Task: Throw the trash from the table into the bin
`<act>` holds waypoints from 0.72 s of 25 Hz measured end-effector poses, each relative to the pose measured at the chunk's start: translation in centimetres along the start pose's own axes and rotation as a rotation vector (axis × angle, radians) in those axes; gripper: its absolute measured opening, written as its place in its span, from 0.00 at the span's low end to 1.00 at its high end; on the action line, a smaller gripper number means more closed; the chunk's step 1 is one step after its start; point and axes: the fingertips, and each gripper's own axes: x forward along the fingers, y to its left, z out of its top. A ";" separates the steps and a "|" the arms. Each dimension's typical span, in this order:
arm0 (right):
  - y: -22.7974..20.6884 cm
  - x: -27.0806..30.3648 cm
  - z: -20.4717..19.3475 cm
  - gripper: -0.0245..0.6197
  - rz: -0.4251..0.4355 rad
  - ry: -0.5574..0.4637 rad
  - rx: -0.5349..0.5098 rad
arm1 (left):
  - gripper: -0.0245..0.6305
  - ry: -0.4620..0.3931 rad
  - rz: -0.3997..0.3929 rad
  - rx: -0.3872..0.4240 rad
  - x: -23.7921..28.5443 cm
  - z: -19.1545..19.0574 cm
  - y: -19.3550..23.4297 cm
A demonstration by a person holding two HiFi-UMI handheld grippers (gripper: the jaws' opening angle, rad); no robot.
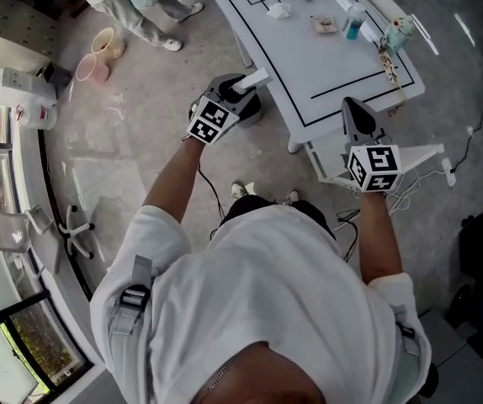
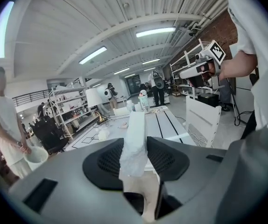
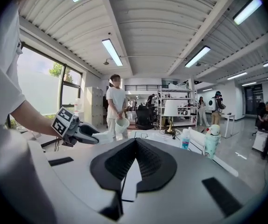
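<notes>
Head view, looking steeply down over a person's shoulders. The left tongs (image 1: 240, 93) are gripping a strip of white paper (image 2: 135, 141). The jaws are standing partway apart w/ the strip pinched btwn them and its free end poking up past the tips. The right tongs (image 3: 135, 143) are sitting fully together w/ nothing btwn them.

The strip is hanging in the air over the floor, just off the near left corner of the white tabletop (image 1: 326, 66). A pale bucket (image 2: 35, 156), prob. serving as the bin, is being held by a person standing well apart from the strip. More likely trash is lying on the far part of the tabletop: a crumpled white wad (image 1: 278, 10) and a small packet (image 1: 326, 26).

Handling, as a judgement: the strip is looking v. light, soft and creased, w/ just enough body to be standing up by itself. It isn't fragile, but it could tear, slide out of a loose pinch, or cling to a pad on release. Gripping it low, near its bottom end as now, is looking sensible.

Hard to make out:
- The strip's lower end is disappearing into the gap btwn the jaws.
- Tissue or wrapper, I cannot tell.
- In the head view the bucket and its holder are being cut off by the top edge, so the bucket's inside isn't showing fully.
- The far tabletop items are too small to identify.
</notes>
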 end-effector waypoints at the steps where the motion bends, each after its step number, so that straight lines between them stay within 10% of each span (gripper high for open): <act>1: 1.0 0.8 0.4 0.02 0.011 -0.004 -0.008 | 0.29 -0.003 0.007 -0.009 -0.7 -0.5 0.7; 18: 17.9 17.0 1.3 0.02 0.120 0.059 -0.023 | 0.29 0.016 0.020 -0.067 -9.6 -11.2 11.4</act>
